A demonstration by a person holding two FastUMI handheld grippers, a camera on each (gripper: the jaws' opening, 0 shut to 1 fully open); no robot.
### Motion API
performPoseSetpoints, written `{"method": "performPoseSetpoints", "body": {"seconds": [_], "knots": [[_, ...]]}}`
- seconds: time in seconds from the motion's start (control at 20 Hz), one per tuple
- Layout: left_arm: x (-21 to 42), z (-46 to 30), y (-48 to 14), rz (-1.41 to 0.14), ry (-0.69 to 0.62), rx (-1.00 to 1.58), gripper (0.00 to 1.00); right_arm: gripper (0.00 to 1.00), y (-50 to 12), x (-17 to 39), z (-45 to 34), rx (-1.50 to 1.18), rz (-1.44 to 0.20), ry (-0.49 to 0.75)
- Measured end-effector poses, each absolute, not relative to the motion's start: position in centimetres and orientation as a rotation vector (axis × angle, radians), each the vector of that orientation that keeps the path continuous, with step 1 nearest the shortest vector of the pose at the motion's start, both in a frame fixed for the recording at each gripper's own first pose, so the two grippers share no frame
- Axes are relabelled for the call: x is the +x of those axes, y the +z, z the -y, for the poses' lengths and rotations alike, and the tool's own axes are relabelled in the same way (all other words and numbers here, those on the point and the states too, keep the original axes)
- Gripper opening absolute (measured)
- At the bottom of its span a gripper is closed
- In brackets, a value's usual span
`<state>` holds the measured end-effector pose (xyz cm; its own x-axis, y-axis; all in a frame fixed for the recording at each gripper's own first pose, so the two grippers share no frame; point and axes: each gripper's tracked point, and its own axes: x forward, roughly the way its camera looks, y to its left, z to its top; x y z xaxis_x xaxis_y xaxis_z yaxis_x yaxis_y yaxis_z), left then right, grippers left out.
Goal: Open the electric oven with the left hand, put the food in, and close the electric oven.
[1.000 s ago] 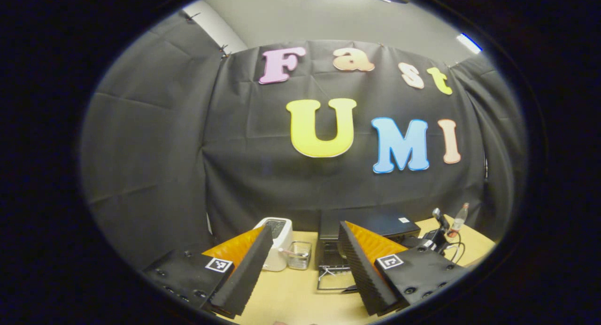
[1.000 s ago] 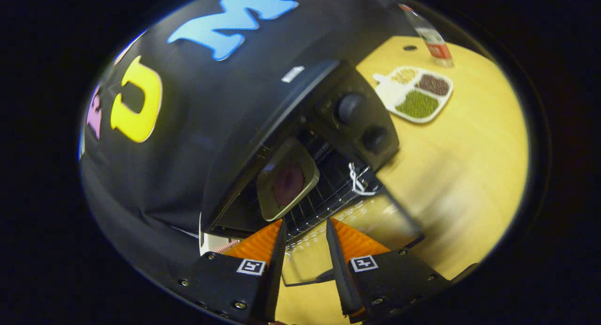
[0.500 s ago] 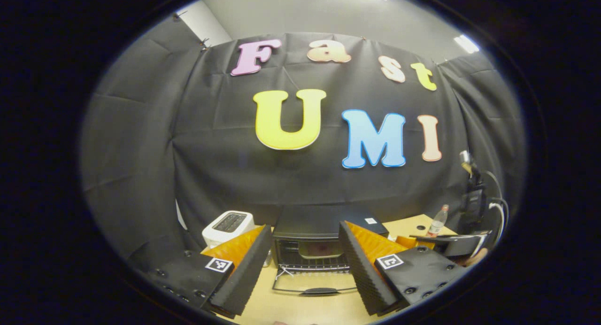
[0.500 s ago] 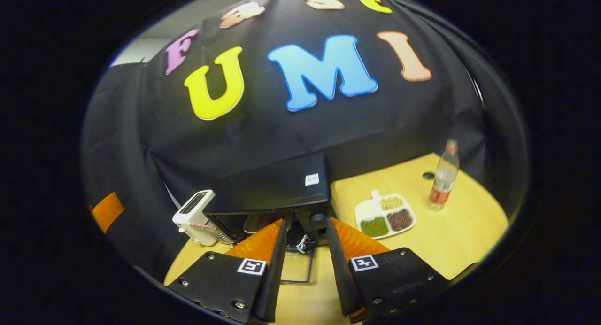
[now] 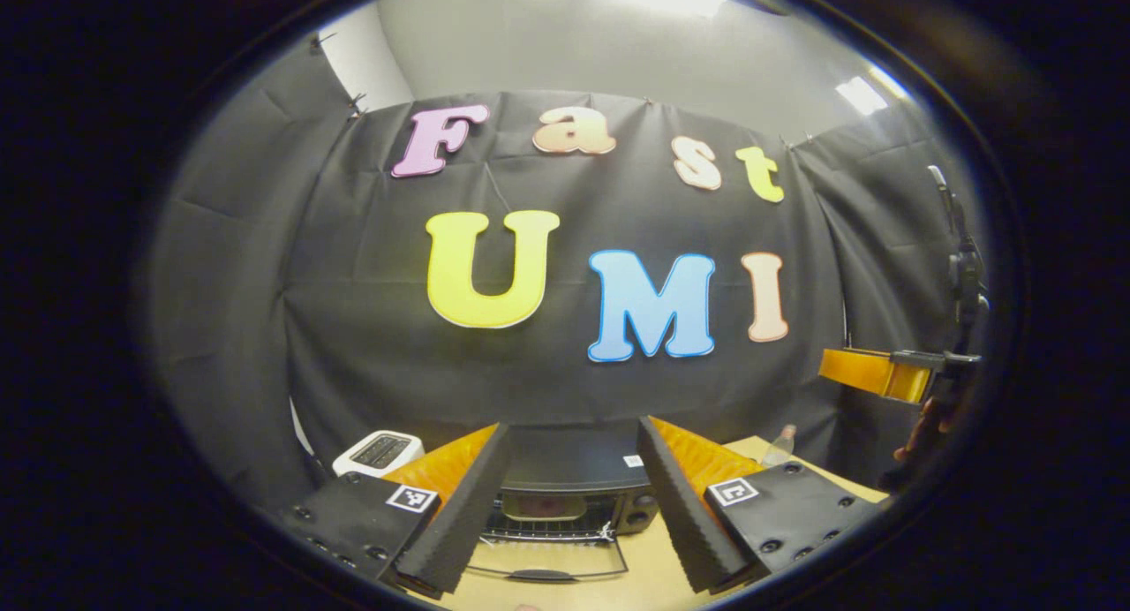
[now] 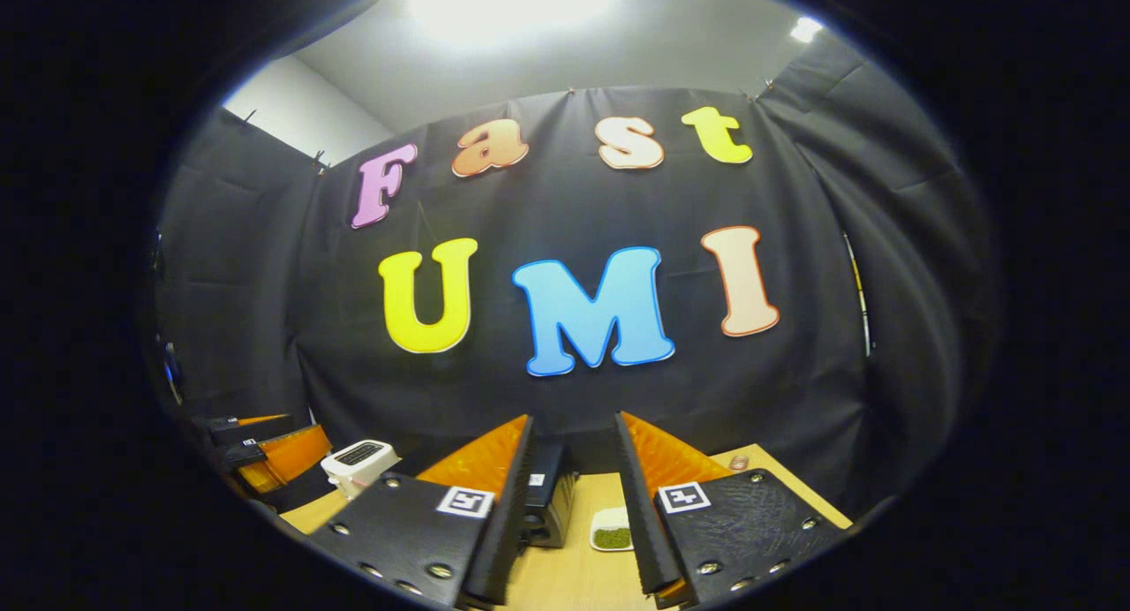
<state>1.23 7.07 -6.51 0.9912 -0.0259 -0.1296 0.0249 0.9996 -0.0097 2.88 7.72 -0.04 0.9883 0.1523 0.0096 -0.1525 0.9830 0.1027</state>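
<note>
Two grippers raised clear of the table, both empty. Left gripper (image 5: 574, 496) spread wide, nothing between the fingers, aimed straight at the electric oven (image 5: 572, 478) on the wooden table (image 5: 658, 569). Oven door (image 5: 547, 560) dropped flat toward the camera, handle (image 5: 540, 576) at the near edge, wire rack exposed behind it. Food dish (image 5: 549, 505) sitting on that rack inside the cavity; contents too dim and small to name, perhaps something dark on a pale plate. Right gripper (image 6: 574, 505) parted moderately, holding nothing, looking past the oven's side (image 6: 547, 496) to a tray of grains (image 6: 611, 530) just beside it. White toaster (image 5: 378, 450) off to the oven's left.

Remaining step, by the look of things: shutting the door. To do it well: lower the left gripper to the handle, come in under the door's front edge or pinch the handle squarely, then swing up along the hinge arc rather than pushing straight in. Ease off near the top to avoid slamming and jolting the dish on the rack. Keep the right gripper well aside.
</note>
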Motion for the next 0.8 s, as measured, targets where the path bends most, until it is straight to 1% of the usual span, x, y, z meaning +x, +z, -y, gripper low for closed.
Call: {"method": "performPoseSetpoints", "body": {"seconds": [0.1,0.3,0.4,0.45,0.6,0.7,0.75,0.8], "knots": [[1.8,-7.3,-8.9,-0.191,-0.019,-0.001,1.00,1.00,0.7,2.9,-6.4,0.090,0.028,0.137],[1.7,-7.7,-17.2,-0.434,-0.016,-0.035,1.00,1.00,-0.4,2.9,-5.9,0.077,0.012,0.122],[1.1,-7.9,-21.9,-0.582,-0.023,-0.049,0.96,1.00,-1.4,3.3,-5.4,0.080,-0.015,0.125],[0.8,-7.9,-24.1,-0.652,-0.027,-0.049,0.96,1.00,-1.8,3.6,-5.4,0.086,-0.028,0.128],[-1.7,-8.4,-30.9,-0.856,-0.039,-0.023,0.96,1.00,-2.9,4.3,-4.8,0.098,-0.058,0.120],[-2.4,-9.1,-33.8,-0.934,-0.029,0.013,0.96,1.00,-4.1,4.5,-4.0,0.103,-0.093,0.106],[-3.0,-9.2,-35.0,-0.970,-0.028,0.024,1.00,1.00,-4.6,4.6,-3.6,0.109,-0.105,0.098],[-3.5,-9.4,-36.1,-1.008,-0.029,0.034,0.96,1.00,-4.8,4.8,-3.3,0.114,-0.110,0.089]]}}
